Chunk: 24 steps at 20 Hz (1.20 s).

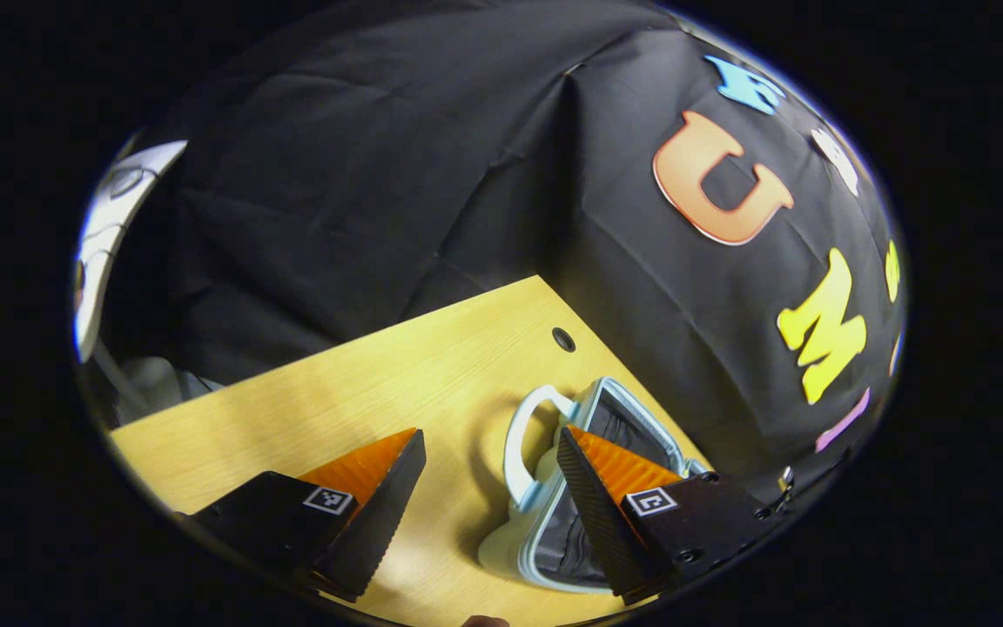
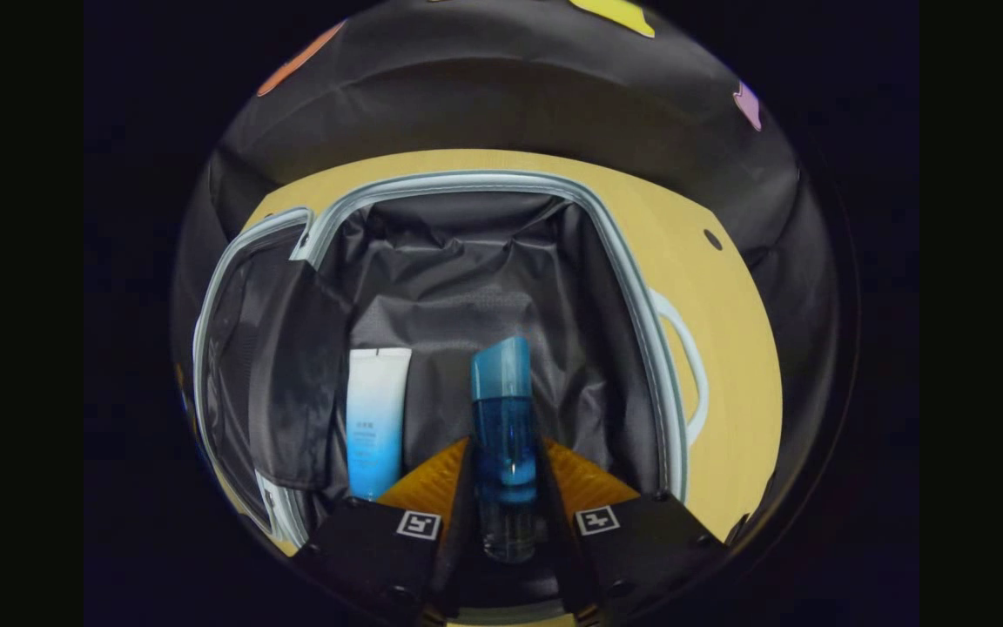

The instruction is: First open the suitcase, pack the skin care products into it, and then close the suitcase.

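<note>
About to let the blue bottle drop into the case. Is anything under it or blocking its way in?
Nothing visible blocks it. The right gripper holds the blue bottle over bare lining of the open suitcase; the white tube lies apart, to its left in the right gripper view.

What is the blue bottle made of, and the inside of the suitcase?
The blue bottle looks like see-through glossy plastic or glass; light shines through it. The suitcase lining looks like thin dark fabric, since it wrinkles and has a slight sheen.
</note>
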{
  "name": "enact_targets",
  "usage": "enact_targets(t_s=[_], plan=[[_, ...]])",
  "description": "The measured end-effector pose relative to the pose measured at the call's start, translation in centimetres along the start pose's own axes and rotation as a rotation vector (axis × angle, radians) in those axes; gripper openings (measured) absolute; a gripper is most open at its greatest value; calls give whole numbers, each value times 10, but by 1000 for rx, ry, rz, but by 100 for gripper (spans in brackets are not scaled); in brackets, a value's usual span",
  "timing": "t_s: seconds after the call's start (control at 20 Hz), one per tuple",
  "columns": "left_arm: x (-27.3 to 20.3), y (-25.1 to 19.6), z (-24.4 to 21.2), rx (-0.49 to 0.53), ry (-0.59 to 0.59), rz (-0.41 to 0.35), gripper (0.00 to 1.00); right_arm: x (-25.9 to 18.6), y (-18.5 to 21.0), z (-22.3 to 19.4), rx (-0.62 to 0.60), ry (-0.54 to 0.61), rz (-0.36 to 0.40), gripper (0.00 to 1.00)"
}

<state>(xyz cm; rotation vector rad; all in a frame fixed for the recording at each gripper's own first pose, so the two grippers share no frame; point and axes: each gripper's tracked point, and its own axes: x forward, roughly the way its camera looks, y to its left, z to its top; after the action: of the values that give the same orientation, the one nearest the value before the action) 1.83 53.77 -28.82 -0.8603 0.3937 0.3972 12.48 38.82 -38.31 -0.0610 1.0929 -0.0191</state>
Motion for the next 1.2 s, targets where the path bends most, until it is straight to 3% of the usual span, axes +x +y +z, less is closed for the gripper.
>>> enact_targets(t_s=[0.2, 0.35, 0.55, 0.7, 0.85, 1.0, 1.2], plan=[[18, 9, -12, -124, 67, -41, 98, -6, 2, 8, -74, -36, -5, 41], [35, 5, -24, -228, 106, -80, 97, -34, 6, 25, -124, -139, 41, 77], [44, -3, -35, -283, 130, -130, 90, -115, 4, 56, -159, -326, 139, 80], [52, -5, -40, -270, 129, -126, 71, -188, -18, 78, -161, -470, 172, 79], [60, -13, -51, -232, 161, -136, 60, -240, -51, 86, -151, -558, 172, 80], [61, -17, -51, -233, 160, -107, 20, -282, -93, 89, -90, -631, 148, 80], [52, -26, -38, -136, 111, -80, 10, -322, -154, 90, -19, -717, 89, 79]])
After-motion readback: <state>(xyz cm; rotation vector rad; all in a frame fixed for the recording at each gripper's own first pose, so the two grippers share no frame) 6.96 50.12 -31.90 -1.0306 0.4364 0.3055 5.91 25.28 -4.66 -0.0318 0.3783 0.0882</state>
